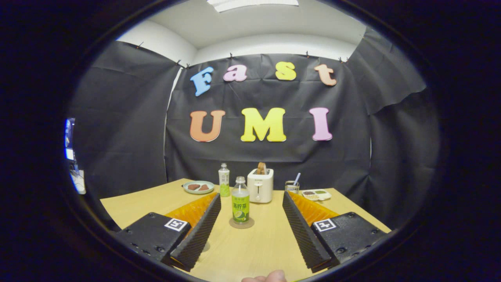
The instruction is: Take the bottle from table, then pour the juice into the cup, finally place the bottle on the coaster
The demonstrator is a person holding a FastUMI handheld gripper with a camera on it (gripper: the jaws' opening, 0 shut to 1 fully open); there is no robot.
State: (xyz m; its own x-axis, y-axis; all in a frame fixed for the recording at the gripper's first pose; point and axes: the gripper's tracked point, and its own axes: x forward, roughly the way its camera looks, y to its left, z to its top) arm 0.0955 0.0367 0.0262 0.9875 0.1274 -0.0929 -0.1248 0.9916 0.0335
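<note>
A clear bottle (pixel 240 205) with a green label and a white cap stands upright on a round coaster (pixel 241 223) on the wooden table (pixel 250 250). It sits between my two fingers, nearer the left one and touching neither. My gripper (pixel 251 199) is open, its black ridged fingers (pixel 199 231) spread wide with nothing between the pads. A clear glass cup (pixel 291 187) with a light stick in it stands beyond the right fingertip, near the table's far edge.
A second, taller bottle (pixel 224 180) stands behind the first, next to a white toaster (pixel 260 185) with bread in it. A green plate (pixel 198 187) with brown pieces lies far left, and a small divided tray (pixel 316 194) far right. A fingertip (pixel 264 278) shows below.
</note>
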